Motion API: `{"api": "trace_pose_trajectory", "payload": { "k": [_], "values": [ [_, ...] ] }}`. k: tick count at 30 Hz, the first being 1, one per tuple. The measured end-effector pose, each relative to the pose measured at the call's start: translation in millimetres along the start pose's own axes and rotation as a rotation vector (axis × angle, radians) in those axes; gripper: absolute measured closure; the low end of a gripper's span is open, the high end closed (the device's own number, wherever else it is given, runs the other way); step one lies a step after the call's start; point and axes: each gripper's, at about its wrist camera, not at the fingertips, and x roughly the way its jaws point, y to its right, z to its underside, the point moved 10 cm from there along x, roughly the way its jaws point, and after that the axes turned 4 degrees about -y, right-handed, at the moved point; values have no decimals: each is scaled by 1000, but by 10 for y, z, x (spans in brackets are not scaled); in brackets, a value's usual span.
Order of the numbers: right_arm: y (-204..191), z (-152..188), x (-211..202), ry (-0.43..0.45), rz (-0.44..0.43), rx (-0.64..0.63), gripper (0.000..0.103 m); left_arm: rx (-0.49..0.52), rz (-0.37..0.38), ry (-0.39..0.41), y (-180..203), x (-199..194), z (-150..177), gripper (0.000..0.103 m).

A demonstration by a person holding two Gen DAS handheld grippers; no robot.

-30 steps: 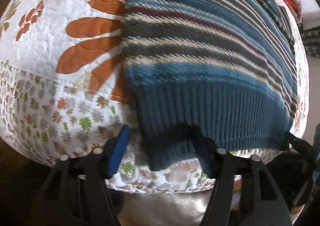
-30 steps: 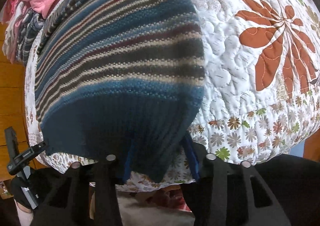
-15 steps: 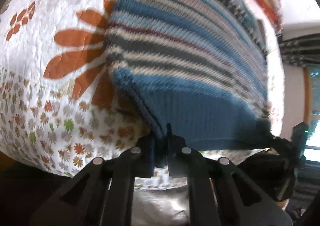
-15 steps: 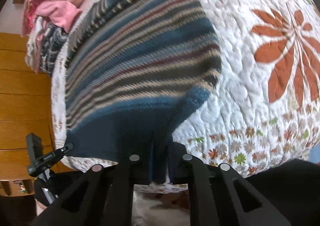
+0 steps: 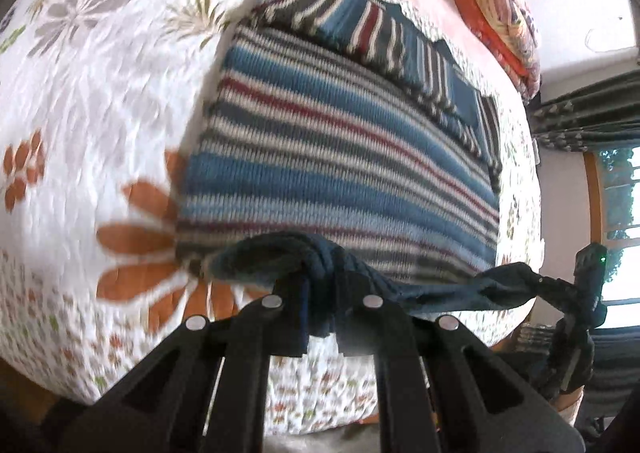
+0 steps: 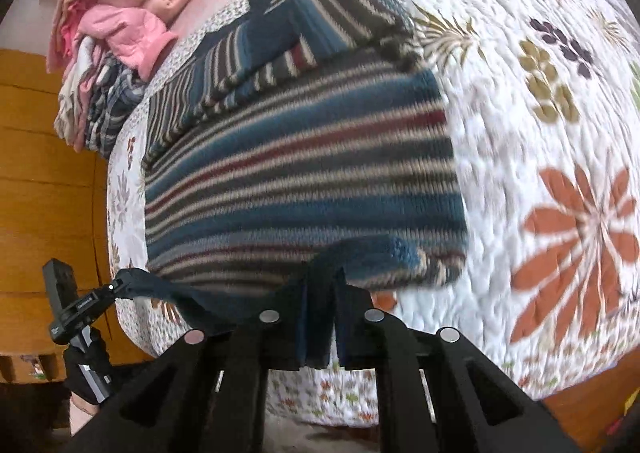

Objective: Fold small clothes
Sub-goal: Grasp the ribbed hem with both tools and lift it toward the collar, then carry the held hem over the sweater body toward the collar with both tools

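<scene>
Your left tool [image 5: 320, 317] is pressed together on the dark blue ribbed hem of the striped sweater [image 5: 340, 157], pinching it close to the hem's left corner. The sweater lies flat on the quilted bedspread [image 5: 100, 93], its body stretching straight away from you toward the far folded sleeves, stripes running across. Between the two tools the hem hangs raised and fairly taut, just off the bed's near edge. Your right tool [image 6: 320, 321] is likewise clamped on that hem, near the right corner, which curls over beside it. Both tools sit at the near end, about equally placed, so neither hand leads. The long axis runs from the hem forward to the collar end; the fold most likely calls for carrying both corners together along that line, level and parallel.
</scene>
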Motion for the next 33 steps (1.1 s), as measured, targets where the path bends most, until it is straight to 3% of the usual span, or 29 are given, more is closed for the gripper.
{"api": "trace_pose_trajectory", "payload": {
  "k": [7,14,19,24,28,31,33],
  "values": [
    [176,-522,242,-50,-39,97,93,-22,-7,-13,-3,267,-563,96],
    [246,-890,533,-101,-42,158,93,-84,-27,-66,-153,621,-748,94],
    [313,-950,664,-133,-31,193,90,-146,17,-107,-243,724,-844,90],
    [390,-968,680,-152,-70,251,89,-262,114,-147,-270,679,-895,83],
    [399,-978,602,-153,-103,276,83,-330,196,-150,-253,557,-912,79],
    [405,-987,554,-151,-110,279,81,-311,143,-111,-301,438,-945,70],
    [455,-1012,480,-130,-76,279,60,-295,117,-82,-328,348,-998,69]
  ]
}}
